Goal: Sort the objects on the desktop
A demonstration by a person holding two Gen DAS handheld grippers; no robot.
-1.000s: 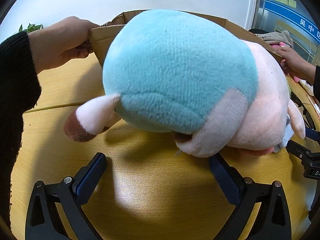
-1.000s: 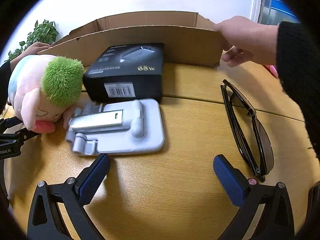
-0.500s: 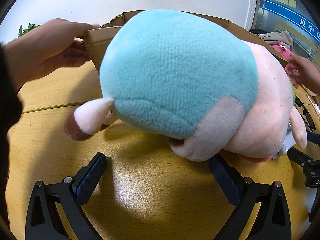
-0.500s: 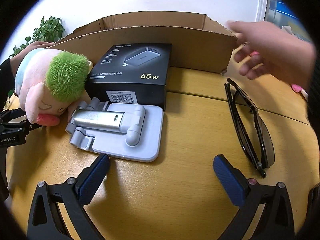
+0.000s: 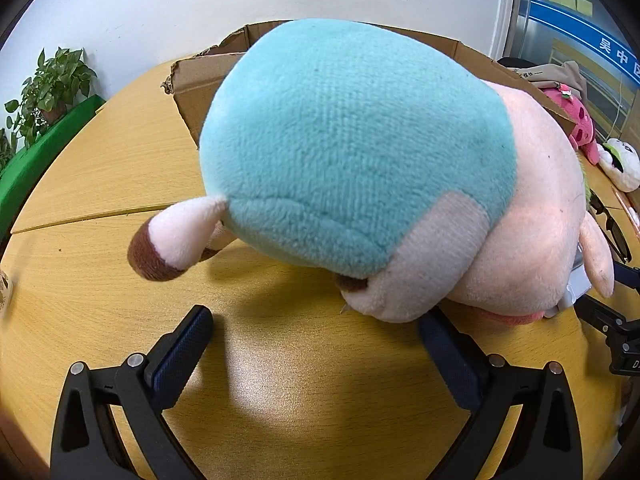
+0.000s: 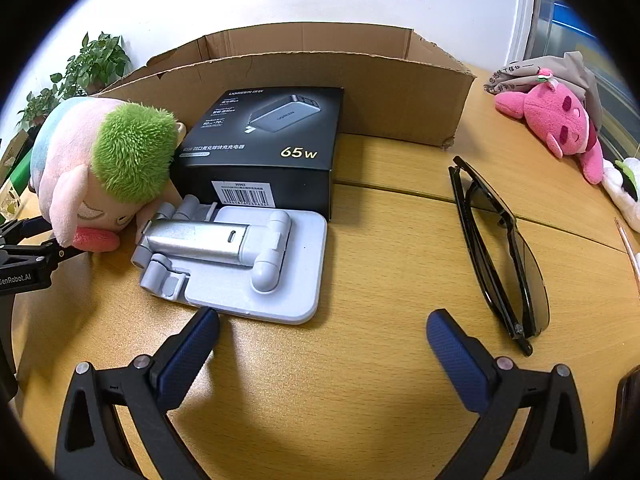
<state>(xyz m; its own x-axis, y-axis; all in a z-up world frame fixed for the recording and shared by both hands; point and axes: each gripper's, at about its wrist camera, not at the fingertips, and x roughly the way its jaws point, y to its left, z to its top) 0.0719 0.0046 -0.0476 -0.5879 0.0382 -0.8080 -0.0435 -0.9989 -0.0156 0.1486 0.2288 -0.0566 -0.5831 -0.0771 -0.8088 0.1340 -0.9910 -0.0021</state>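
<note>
1. The left gripper hovers low over the wooden table with its jaws spread wide and nothing between them.
2. Just beyond its fingertips lies a plush toy, teal at the back and pale pink toward the right, resting on the table; the right fingertip sits close under the toy's pink edge, though contact cannot be told.
3. The right gripper is also spread wide and empty above the table.
4. Its left fingertip is just beside the near edge of a grey phone stand, which lies flat.
5. A black charger box rests behind the stand, touching it, with the green-haired toy at their left.
6. A cardboard box stands at the far side.
7. Black sunglasses lie to the right, well apart from the stand.
8. A pink plush toy lies at the far right.
</note>
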